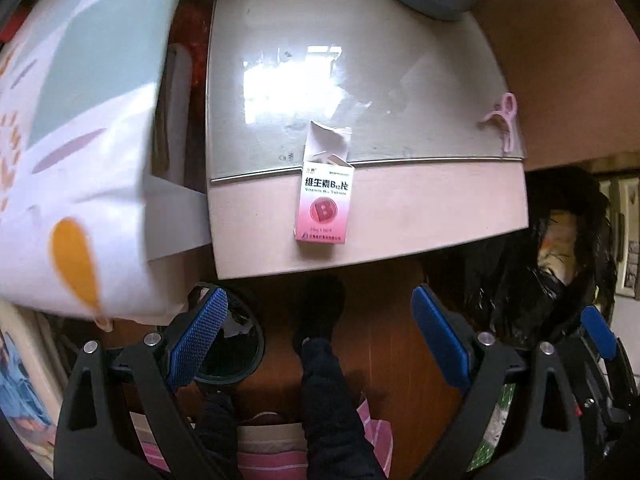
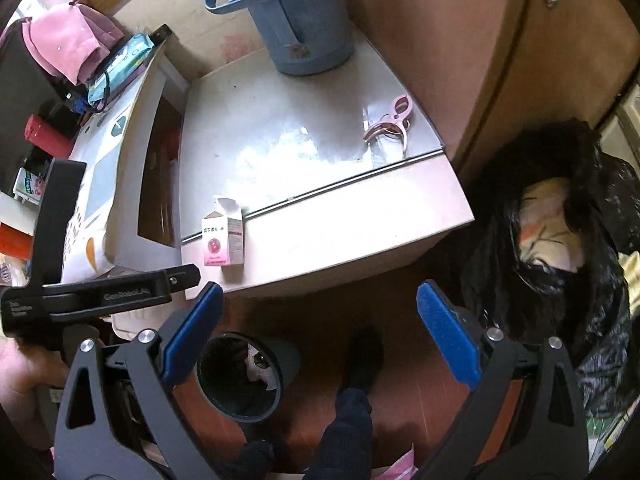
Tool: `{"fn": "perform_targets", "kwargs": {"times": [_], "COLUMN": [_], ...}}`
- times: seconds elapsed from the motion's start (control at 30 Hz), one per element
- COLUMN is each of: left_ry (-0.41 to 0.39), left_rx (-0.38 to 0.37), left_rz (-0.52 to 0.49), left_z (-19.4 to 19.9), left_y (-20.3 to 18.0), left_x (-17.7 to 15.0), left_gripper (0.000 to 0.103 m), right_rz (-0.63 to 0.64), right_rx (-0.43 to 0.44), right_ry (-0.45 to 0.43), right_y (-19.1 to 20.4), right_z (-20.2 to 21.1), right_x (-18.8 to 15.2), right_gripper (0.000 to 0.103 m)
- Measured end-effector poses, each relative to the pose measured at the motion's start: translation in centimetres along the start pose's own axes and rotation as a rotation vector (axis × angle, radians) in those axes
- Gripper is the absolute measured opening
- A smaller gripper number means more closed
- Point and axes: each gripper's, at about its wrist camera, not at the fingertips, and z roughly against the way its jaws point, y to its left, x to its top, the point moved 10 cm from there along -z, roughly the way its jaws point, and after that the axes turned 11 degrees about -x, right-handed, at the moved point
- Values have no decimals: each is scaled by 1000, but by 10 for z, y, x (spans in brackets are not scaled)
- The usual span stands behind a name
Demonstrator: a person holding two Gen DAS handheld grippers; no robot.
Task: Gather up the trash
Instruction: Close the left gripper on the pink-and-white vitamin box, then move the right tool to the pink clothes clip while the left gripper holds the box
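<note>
A pink and white vitamin B box with a torn-open top stands near the front edge of a small pale table; it also shows in the right wrist view. A small black bin stands on the floor below the table front; it also shows in the left wrist view. My left gripper is open and empty, held above the floor just short of the box. My right gripper is open and empty, above the floor between the bin and a black trash bag.
A pink clothes peg lies at the table's right edge, and a blue basket stands at its back. A patterned white box stands left of the table. A wooden wall is on the right. The person's dark-trousered legs are below.
</note>
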Motion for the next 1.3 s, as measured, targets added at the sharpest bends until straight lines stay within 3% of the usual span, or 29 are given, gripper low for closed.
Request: {"fn": "perform_targets", "kwargs": {"times": [0.37,0.87,0.9,0.93,1.03,1.3], "left_ry": [-9,68,74,82,126,102], "left_rx": [59,23,19,10,-6,-43], "left_rz": [84,146,149,149,141,116], "left_z": [-29,-68,-70,-71,-78,-75], "left_y": [16,19,19,17,11,-10], "left_x": [16,27,28,28,29,50], "left_gripper": [91,90,86,70,40,38], "right_rz": [53,96,95,93,91,67], "right_rx": [43,58,58,58,57,56], "right_ry": [25,42,45,47,52,51], "right_y": [10,15,14,13,10,-6], "right_z": [-39,-74,-75,-76,-81,-89], "right_x": [21,42,42,42,45,62], "right_gripper": [96,96,96,96,96,96]}}
